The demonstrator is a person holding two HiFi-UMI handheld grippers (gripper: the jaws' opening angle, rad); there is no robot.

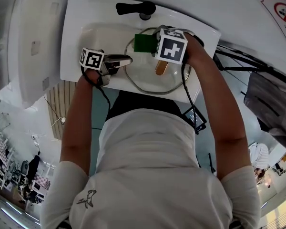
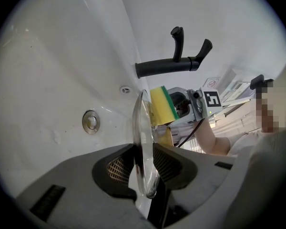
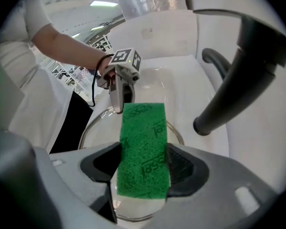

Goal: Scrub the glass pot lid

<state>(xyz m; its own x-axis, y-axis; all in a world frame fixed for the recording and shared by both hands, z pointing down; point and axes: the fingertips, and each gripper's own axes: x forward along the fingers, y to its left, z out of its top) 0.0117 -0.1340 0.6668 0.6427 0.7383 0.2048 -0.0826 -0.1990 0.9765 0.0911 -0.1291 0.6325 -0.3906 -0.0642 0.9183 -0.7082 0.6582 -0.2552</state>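
Observation:
The glass pot lid [image 1: 148, 78] sits over the white sink basin [image 1: 86, 37], seen edge-on in the left gripper view [image 2: 144, 137]. My left gripper [image 1: 121, 61] is shut on its rim, both pads pressing the glass [image 2: 144, 168]. My right gripper [image 1: 150, 46] is shut on a green and yellow sponge [image 1: 144, 43], gripped across its width [image 3: 144, 168]. The sponge [image 3: 144, 151] hangs above the far side of the lid [image 3: 93, 128], with its green face toward the right gripper's camera. A tan knob [image 1: 161, 68] shows at the lid's centre.
A black faucet [image 1: 138, 7] with a lever stands at the back of the sink, close to the right gripper [image 3: 238, 70]. The drain [image 2: 90, 121] lies in the basin floor. A white toilet [image 1: 28, 46] stands to the left of the sink.

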